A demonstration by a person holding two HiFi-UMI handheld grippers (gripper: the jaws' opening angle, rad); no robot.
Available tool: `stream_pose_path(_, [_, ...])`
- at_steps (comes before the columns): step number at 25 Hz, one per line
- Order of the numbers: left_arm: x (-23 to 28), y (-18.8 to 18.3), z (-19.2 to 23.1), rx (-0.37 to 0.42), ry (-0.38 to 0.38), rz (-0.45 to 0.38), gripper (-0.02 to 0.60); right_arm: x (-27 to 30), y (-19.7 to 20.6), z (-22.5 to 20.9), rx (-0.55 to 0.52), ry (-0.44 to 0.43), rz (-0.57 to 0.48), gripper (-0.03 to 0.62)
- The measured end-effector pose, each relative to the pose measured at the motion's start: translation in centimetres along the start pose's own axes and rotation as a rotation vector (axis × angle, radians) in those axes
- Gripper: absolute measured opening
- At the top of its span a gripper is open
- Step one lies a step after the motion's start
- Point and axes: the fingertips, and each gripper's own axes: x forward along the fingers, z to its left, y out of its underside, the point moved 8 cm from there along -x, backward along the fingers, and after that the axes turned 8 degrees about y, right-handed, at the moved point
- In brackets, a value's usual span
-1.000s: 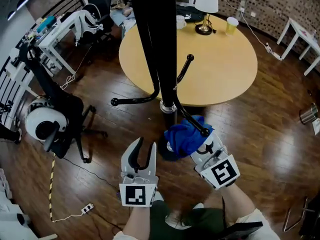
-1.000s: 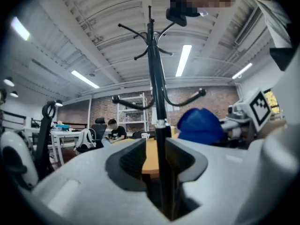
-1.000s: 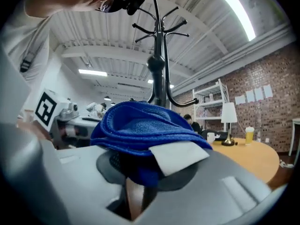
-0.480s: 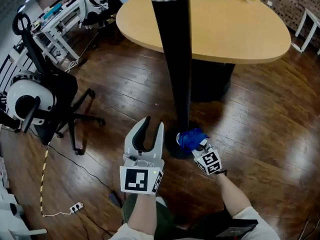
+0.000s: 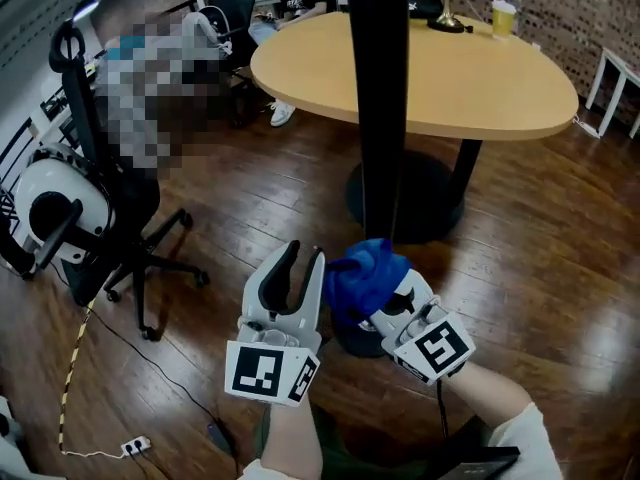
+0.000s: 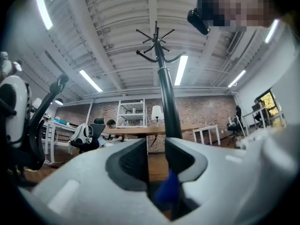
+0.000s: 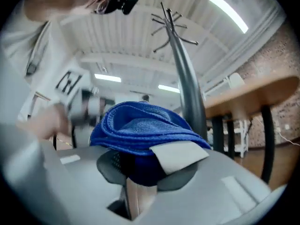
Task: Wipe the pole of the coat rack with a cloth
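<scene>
We see the blue cloth [image 5: 362, 273], clenched in our right gripper [image 5: 390, 306] low at the pole [image 5: 384, 118], hiding the pole's foot, while the top is cut off and our left gripper [image 5: 303, 260] stays released beside it, as before.

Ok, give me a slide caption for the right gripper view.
Right gripper clamps a folded blue cloth by the coat rack pole.

Round wooden table [image 5: 480, 78], black office chair [image 5: 130, 203]

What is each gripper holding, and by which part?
Right gripper pinches the blue cloth by its bunched lower folds; left gripper is open, holding nothing.
</scene>
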Motion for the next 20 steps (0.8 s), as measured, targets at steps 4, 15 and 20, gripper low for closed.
stream_pose_path(4, [-1.8,-1.7,1.4,0.005,-0.047,-0.08,0.091,5.0,-15.6,-0.8,-0.054,-0.014,-0.101,0.104])
stream_pose_path(15, [-4.1,-1.9,4.1,-0.026,-0.114,-0.092,0.091,4.1,7.5,0.7,-0.05,0.15,0.193,0.104])
stream_pose_path(20, [-3.7,-1.1,3.7,-0.036,-0.076,-0.054,0.091,-2.9,39.4,6.2,-0.011,0.14,0.742,0.104])
